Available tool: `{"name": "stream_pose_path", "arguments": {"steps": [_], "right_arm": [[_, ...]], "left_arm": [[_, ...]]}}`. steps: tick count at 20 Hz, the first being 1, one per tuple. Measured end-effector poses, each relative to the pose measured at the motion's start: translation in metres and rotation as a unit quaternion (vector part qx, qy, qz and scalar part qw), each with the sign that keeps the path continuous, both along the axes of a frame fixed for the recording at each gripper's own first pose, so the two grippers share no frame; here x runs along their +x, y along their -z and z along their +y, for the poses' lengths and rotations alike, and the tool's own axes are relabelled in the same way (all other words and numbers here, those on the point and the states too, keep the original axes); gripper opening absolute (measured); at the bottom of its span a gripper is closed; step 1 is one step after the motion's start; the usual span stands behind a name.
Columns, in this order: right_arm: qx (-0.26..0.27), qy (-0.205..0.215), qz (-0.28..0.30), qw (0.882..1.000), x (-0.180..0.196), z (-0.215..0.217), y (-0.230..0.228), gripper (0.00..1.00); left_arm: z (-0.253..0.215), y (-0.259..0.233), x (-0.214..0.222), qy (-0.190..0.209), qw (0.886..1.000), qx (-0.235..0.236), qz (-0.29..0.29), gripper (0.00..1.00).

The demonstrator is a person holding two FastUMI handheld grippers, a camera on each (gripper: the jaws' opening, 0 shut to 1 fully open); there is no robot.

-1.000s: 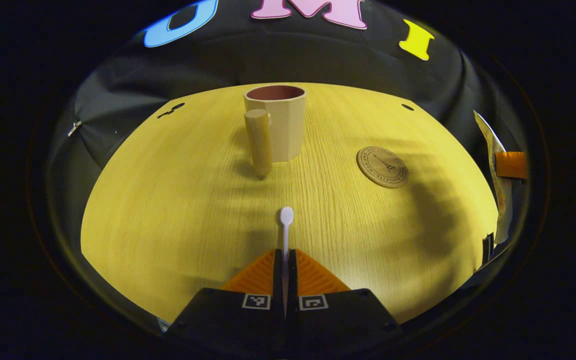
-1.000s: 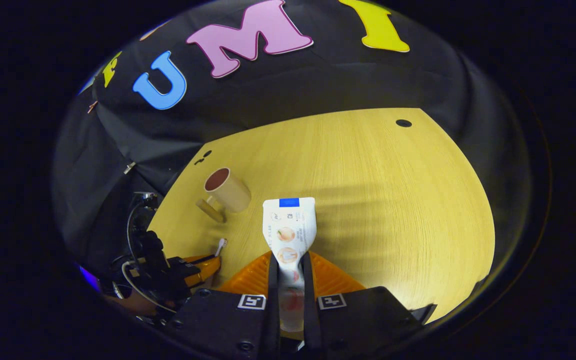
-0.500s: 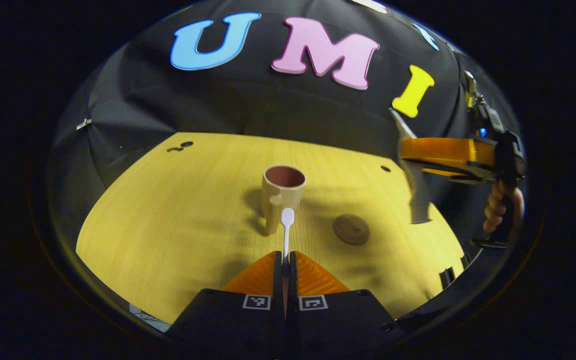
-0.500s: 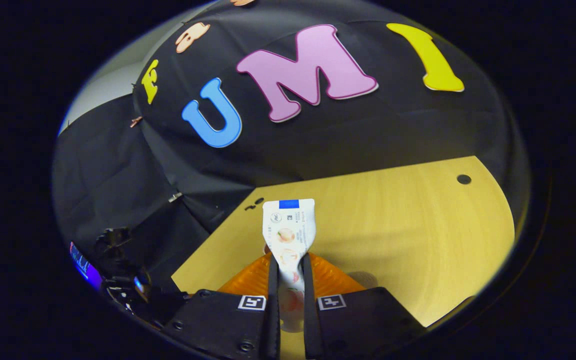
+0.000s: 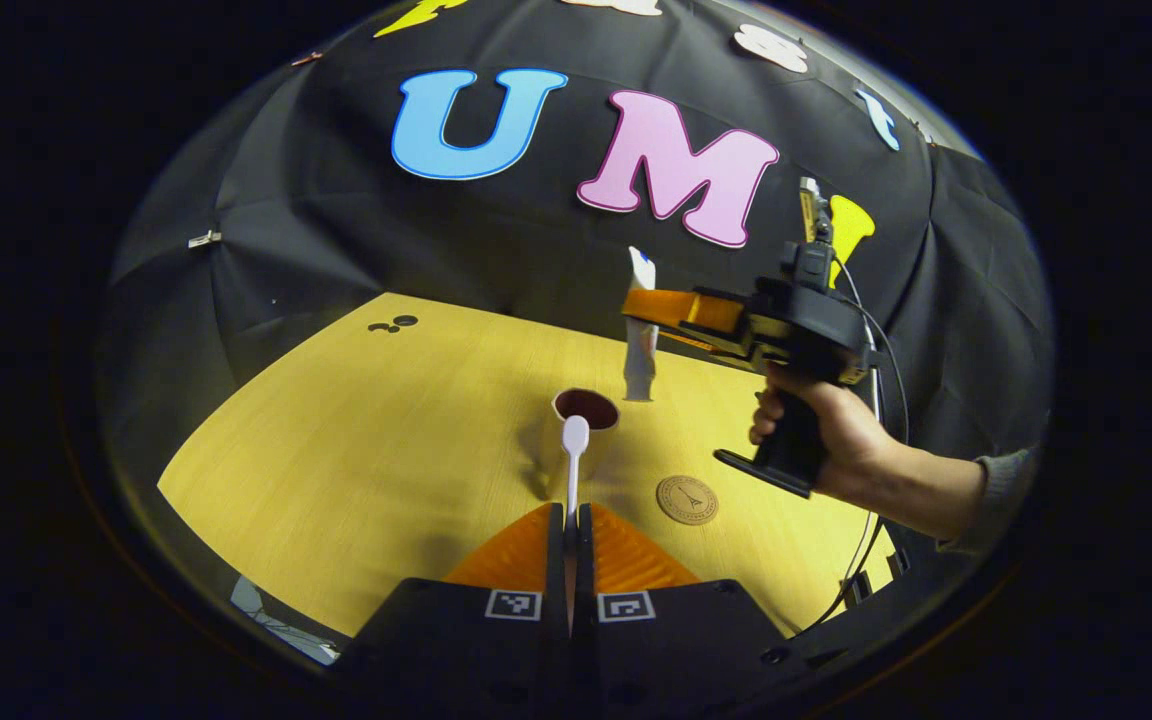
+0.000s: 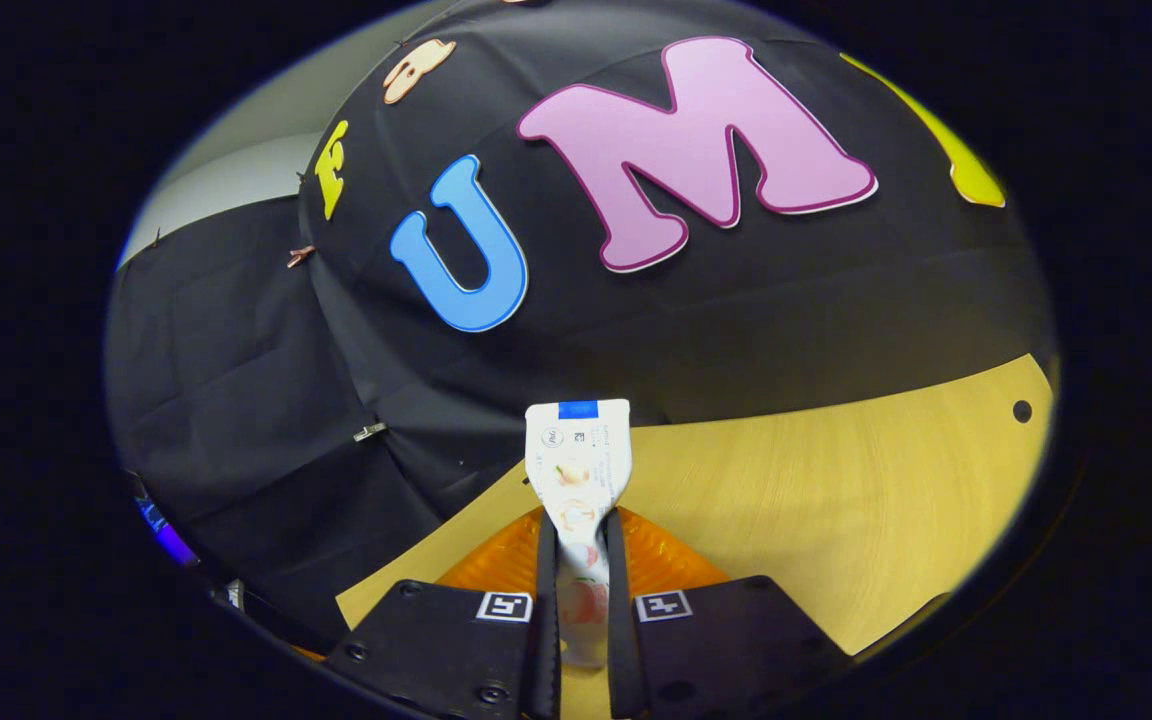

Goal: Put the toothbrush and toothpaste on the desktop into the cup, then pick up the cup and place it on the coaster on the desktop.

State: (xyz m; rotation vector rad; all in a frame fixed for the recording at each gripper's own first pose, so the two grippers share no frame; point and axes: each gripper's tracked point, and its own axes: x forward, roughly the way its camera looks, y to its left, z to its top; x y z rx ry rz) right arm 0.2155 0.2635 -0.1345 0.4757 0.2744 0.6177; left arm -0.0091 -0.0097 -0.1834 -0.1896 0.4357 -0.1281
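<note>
The yellow wooden counter [image 5: 356,420] carried the cup [image 5: 584,420], empty as far as I could see, with the round coaster [image 5: 687,499] bare just beside it, so both drops and the cup's move were left. The right tongs [image 6: 576,560] gripped the white toothpaste [image 6: 577,460] tube upright above the cup. The left tongs [image 5: 570,530] pinched the thin white toothbrush [image 5: 573,450], head forward, short of the rim.

A recording booth: black cloth wall [image 5: 336,250] behind a wooden desktop [image 5: 356,430].
</note>
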Motion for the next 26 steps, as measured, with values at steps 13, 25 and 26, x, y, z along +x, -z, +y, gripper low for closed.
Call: {"name": "stream_pose_path", "arguments": {"steps": [13, 25, 26], "right_arm": [[-0.094, -0.012, 0.000, 0.996, 0.014, 0.030, 0.063, 0.27], [-0.132, -0.042, 0.041, 0.990, -0.017, 0.022, 0.092, 0.49], [-0.129, -0.045, 0.037, 0.990, -0.019, 0.022, 0.088, 0.43]], "left_arm": [[0.002, 0.007, 0.000, -0.033, 0.999, -0.011, 0.010, 0.06], [0.001, 0.004, 0.000, -0.030, 0.999, -0.013, 0.012, 0.06], [0.001, 0.004, 0.000, -0.030, 0.999, -0.016, 0.011, 0.06]]}}
